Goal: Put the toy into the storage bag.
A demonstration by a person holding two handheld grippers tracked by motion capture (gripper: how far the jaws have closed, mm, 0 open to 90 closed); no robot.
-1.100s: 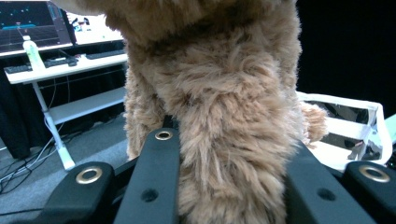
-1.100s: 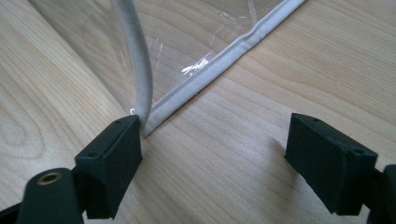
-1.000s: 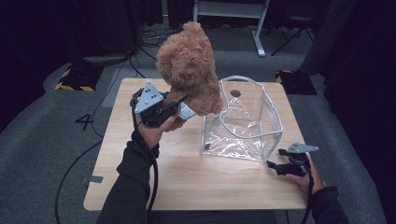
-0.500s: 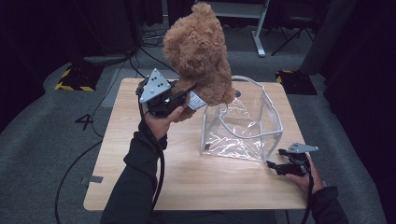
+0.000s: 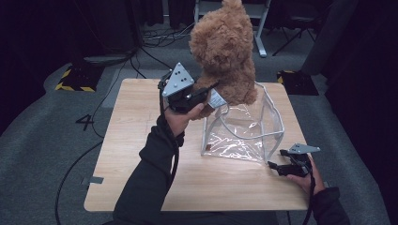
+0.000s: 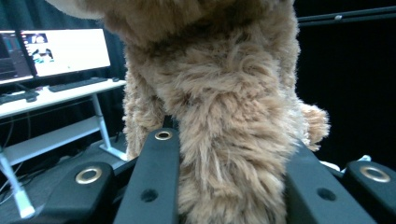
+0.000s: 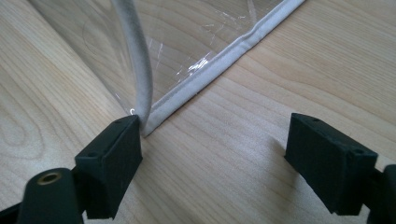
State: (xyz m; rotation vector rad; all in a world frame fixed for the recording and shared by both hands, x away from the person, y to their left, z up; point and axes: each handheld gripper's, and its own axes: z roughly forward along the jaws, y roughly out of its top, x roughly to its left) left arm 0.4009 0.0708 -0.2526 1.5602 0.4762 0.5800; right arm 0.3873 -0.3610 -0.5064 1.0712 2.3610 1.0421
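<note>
Left tongs pinch our teddy bear above the clear bag; right tongs rest spread at its near-right corner on the tabletop.

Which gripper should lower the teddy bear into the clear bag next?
Left. The left gripper is shut on the teddy bear, held above the clear bag. The right gripper is open at the bag's near corner on the table.

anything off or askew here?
Nothing damaged or spilled. The teddy bear is clamped in the left gripper above the clear bag, which stands open. The right gripper sits open at its corner.
</note>
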